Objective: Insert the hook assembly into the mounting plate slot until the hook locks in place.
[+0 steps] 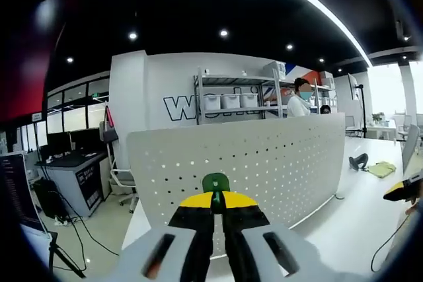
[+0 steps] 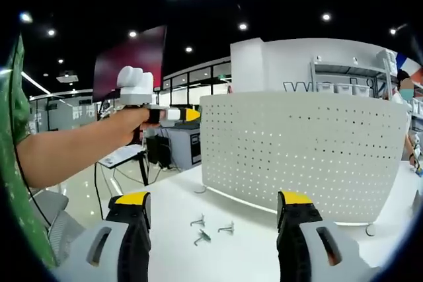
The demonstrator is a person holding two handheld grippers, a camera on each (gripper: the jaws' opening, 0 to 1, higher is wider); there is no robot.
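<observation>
Left tongs (image 1: 217, 211): jaws drawn together, clamped on a small green hook piece (image 1: 215, 183) whose rounded top stands up just above the yellow jaw tips. The piece is held in front of the white perforated mounting plate (image 1: 264, 163), which stands upright on the white tabletop (image 1: 357, 219). Whether the hook touches the plate face, or is still a little short of it, cannot be told from the left gripper view; no part of it is visibly seated in a hole.

Right tongs (image 2: 215, 219): jaws wide apart, holding nothing, facing the plate (image 2: 304, 146) from the tabletop side. Between the jaws, on the tabletop just in front of the plate's foot, lie three small grey metal hooks (image 2: 210, 228), loose and unmounted.

In the right gripper view the person's forearm (image 2: 73, 146) reaches in, carrying the left tongs (image 2: 178, 115) up beside the plate's edge, near its top.

Judgement on progress:
- Done: one hook assembly picked up and brought to the plate.
- Not yet done: insertion and locking. No hook is seen hanging on the plate face in either view.
- Left: line the hook with a slot, press in until it catches, release.
- The three spare hooks by the plate's foot remain for later, if wanted.

Task at an early-to-middle stage.
</observation>
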